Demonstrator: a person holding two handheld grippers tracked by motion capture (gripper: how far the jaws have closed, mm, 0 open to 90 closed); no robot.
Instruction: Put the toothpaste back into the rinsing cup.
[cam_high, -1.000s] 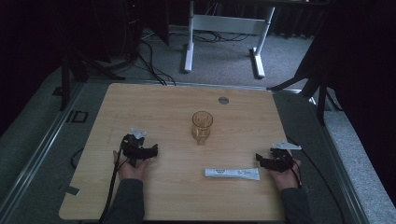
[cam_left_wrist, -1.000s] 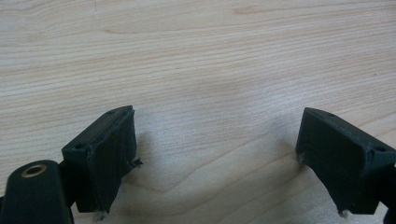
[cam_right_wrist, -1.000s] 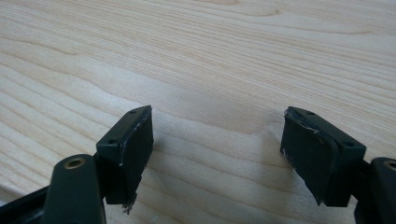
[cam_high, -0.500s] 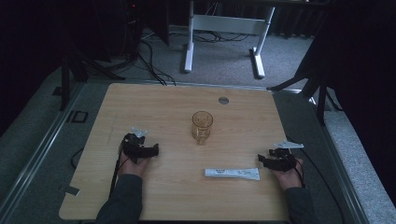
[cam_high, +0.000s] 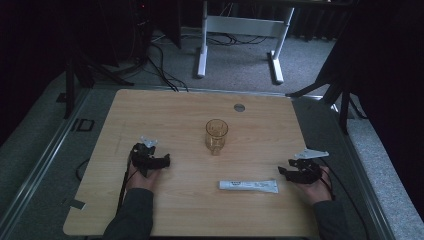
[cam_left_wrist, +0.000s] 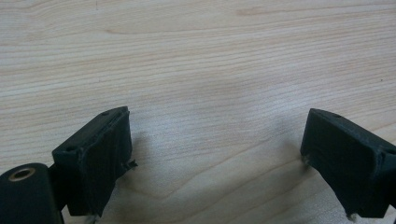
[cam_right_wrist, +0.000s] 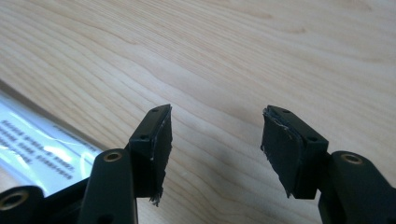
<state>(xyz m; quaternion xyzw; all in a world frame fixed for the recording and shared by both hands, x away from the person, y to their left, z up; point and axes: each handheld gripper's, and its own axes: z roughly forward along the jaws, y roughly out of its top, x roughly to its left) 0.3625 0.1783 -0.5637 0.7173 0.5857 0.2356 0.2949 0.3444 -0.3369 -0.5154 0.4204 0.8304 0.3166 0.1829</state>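
Observation:
An amber drinking glass (cam_high: 216, 135) stands upright near the middle of the wooden table (cam_high: 175, 110). A flat white packet with printed text (cam_high: 248, 186) lies toward the front right; its end appears at the left of the right gripper view (cam_right_wrist: 37, 144). My left gripper (cam_high: 162, 161) rests on the table at the left, jaws wide apart over bare wood (cam_left_wrist: 215, 140). My right gripper (cam_high: 284, 171) sits at the right, just beside the packet's right end, open with nothing between its jaws (cam_right_wrist: 215, 144).
A small round grey grommet (cam_high: 239, 107) is set into the table near the far edge. Beyond the table stand a white desk frame (cam_high: 240, 30), loose cables (cam_high: 160, 65) on the carpet and dark tripod legs (cam_high: 340, 95) at both sides.
Both hands have drifted slightly nearer the table's front edge. The glass and the packet have stayed in place.

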